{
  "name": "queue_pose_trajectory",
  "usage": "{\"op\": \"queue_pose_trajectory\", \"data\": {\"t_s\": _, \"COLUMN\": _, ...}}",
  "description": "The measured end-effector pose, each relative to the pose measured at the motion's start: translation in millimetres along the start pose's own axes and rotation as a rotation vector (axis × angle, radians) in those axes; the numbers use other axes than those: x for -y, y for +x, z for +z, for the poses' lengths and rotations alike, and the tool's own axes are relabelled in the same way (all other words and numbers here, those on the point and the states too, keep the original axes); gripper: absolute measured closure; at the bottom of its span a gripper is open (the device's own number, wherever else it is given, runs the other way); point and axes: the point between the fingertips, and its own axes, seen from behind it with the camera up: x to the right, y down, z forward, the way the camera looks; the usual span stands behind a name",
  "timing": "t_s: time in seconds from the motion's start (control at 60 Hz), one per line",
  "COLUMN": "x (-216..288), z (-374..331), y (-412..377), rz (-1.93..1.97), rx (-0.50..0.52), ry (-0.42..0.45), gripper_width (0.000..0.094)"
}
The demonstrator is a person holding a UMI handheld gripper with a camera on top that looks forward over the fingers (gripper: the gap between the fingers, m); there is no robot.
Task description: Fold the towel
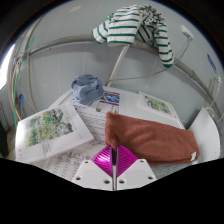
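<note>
Tongs (116, 166) clenched on towel (150, 138) edge (thin pinch); a quick pull could slip it, ruining the fold.

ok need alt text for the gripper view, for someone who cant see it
A rust-brown towel lies on a white table, just ahead of the gripper, whose pink-padded fingers sit nearly together. Papers and a blue-grey cloth lie beyond, under a striped green-and-white garment.
</note>
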Motion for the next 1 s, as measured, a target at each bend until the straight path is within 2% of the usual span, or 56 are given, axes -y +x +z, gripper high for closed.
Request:
{"op": "queue_pose_trajectory", "data": {"t_s": 0.15, "x": 5.5, "z": -3.8, "y": -1.0, "rz": 0.031, "rx": 0.029, "ry": 0.009, "gripper_width": 0.0927}}
{"op": "queue_pose_trajectory", "data": {"t_s": 0.217, "x": 21.6, "z": -14.0, "y": 9.0, "rz": 0.085, "rx": 0.043, "ry": 0.047, "gripper_width": 0.0928}}
{"op": "queue_pose_trajectory", "data": {"t_s": 0.433, "x": 78.2, "z": -57.5, "y": 98.1, "rz": 0.177, "rx": 0.046, "ry": 0.18, "gripper_width": 0.0929}}
{"op": "queue_pose_trajectory", "data": {"t_s": 0.533, "x": 82.1, "z": -65.5, "y": 156.8, "rz": 0.219, "rx": 0.041, "ry": 0.213, "gripper_width": 0.0928}}
{"op": "queue_pose_trajectory", "data": {"t_s": 0.6, "x": 68.0, "z": -60.3, "y": 198.4, "rz": 0.229, "rx": 0.021, "ry": 0.194, "gripper_width": 0.0927}}
{"op": "queue_pose_trajectory", "data": {"t_s": 0.733, "x": 15.7, "z": -31.2, "y": 259.7, "rz": 0.237, "rx": -0.001, "ry": 0.098, "gripper_width": 0.0925}}
{"op": "queue_pose_trajectory", "data": {"t_s": 0.85, "x": -25.2, "z": -7.3, "y": 278.5, "rz": 0.267, "rx": 0.016, "ry": 0.012, "gripper_width": 0.0904}}
{"op": "queue_pose_trajectory", "data": {"t_s": 0.917, "x": -33.1, "z": 0.3, "y": 282.7, "rz": 0.287, "rx": 0.021, "ry": -0.002, "gripper_width": 0.09}}
{"op": "queue_pose_trajectory", "data": {"t_s": 1.0, "x": -34.9, "z": 0.5, "y": 287.6, "rz": 0.296, "rx": 0.004, "ry": 0.001, "gripper_width": 0.0802}}
